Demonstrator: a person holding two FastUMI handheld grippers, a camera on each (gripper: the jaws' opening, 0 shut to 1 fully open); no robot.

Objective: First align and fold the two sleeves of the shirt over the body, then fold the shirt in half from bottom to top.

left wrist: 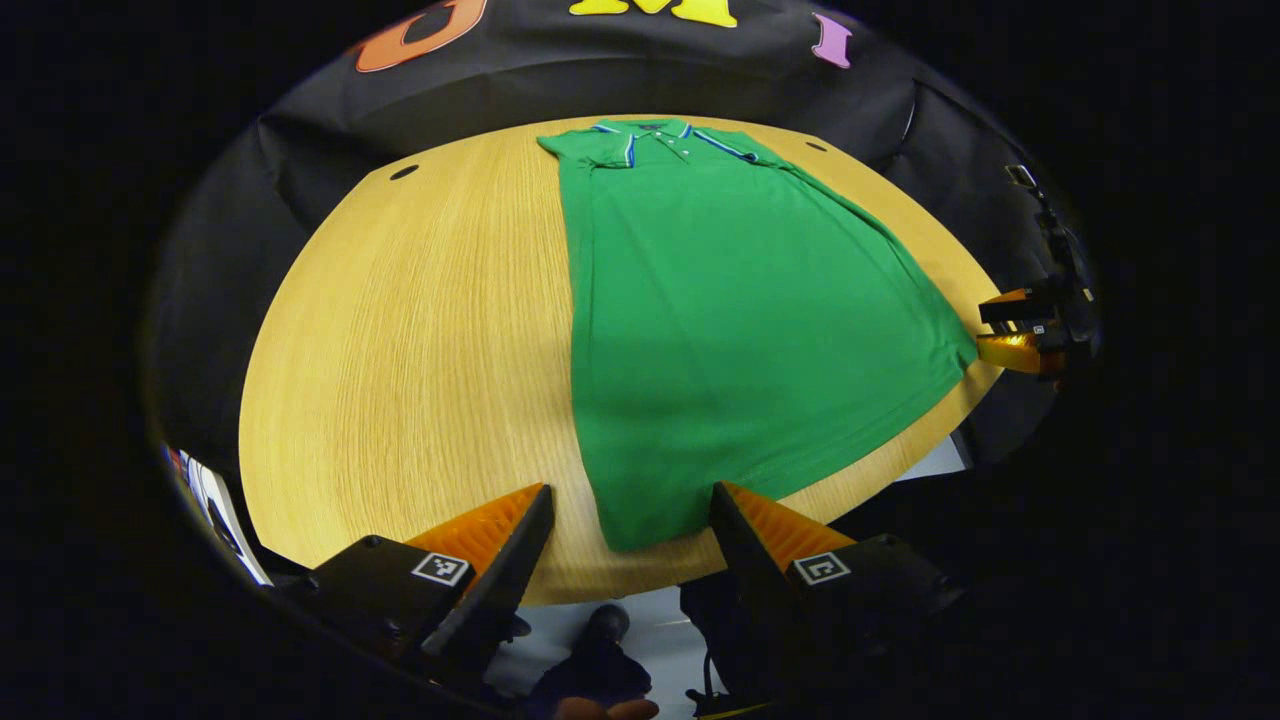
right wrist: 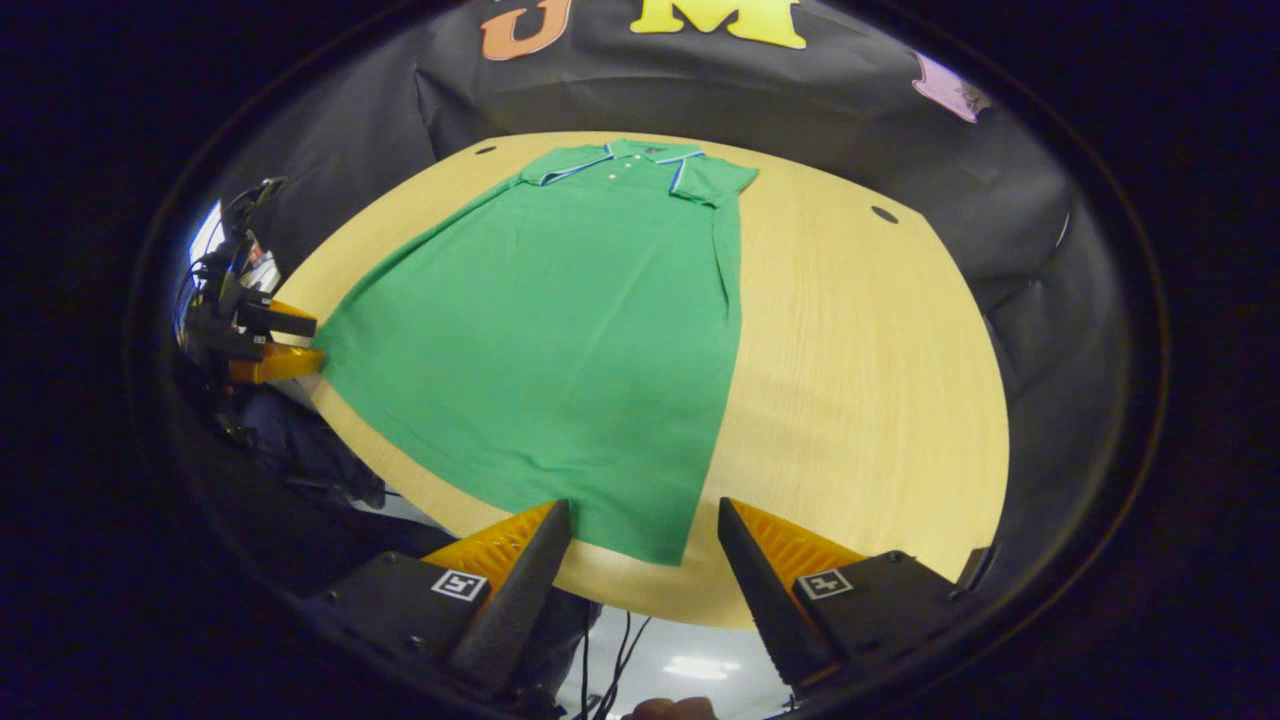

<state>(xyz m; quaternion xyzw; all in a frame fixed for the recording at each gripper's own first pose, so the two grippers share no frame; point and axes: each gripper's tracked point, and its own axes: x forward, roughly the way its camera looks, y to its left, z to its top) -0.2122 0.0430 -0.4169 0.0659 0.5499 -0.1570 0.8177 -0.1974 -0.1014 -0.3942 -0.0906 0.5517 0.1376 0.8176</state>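
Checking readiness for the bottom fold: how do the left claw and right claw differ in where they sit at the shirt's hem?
The left claw frames the hem's left corner of the shirt; the right claw frames the right corner. Each shows at the opposite table edge in the other's view. Both are open, at the near edge, gripping nothing yet.

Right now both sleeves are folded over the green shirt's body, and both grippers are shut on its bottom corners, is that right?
Not quite. The sleeves are folded in on the green shirt, but both grippers are open. The left gripper in the left gripper view and the right gripper in the right gripper view each straddle a bottom corner without pressing on it.
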